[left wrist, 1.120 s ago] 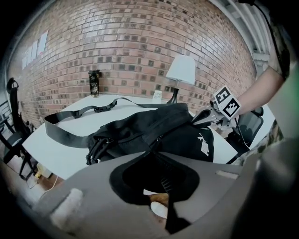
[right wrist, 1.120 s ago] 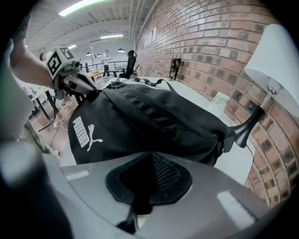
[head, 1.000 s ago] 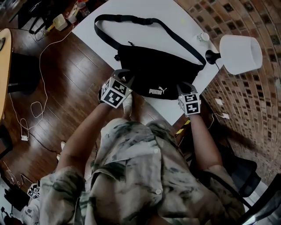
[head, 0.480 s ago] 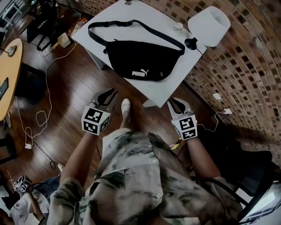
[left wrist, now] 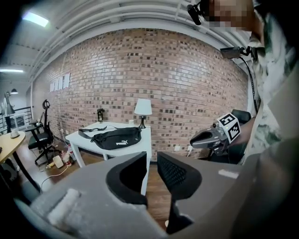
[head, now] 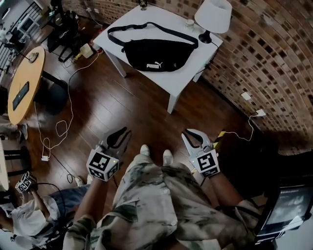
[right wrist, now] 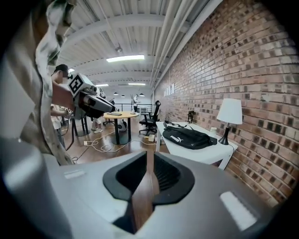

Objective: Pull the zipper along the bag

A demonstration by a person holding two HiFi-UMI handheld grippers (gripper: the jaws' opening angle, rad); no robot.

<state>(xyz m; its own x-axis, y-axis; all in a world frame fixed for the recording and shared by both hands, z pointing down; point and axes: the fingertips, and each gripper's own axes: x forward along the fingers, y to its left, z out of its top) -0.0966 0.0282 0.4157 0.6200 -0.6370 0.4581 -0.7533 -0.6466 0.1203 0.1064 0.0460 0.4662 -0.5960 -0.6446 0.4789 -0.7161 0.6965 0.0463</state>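
Bag (head: 154, 53) lay lengthwise along the white table (head: 182, 82), strap toward its back edge, well ahead of both my grippers, which hung over the floor. My left gripper (head: 122, 132) was closing its jaws on nothing. My right gripper (head: 190, 134) stood a slit apart, empty. Neither looked nearer.

The zipper on the waist bag (head: 156, 54) is too small to make out, likewise the object (head: 189, 22) beside the lamp (head: 213, 14).

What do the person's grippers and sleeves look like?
The left gripper and right gripper are grey with black textured pads, each bearing a cube of black-and-white square markers. The left gripper's jaws are closing, empty. The shirt is pale, mottled, short-sleeved.
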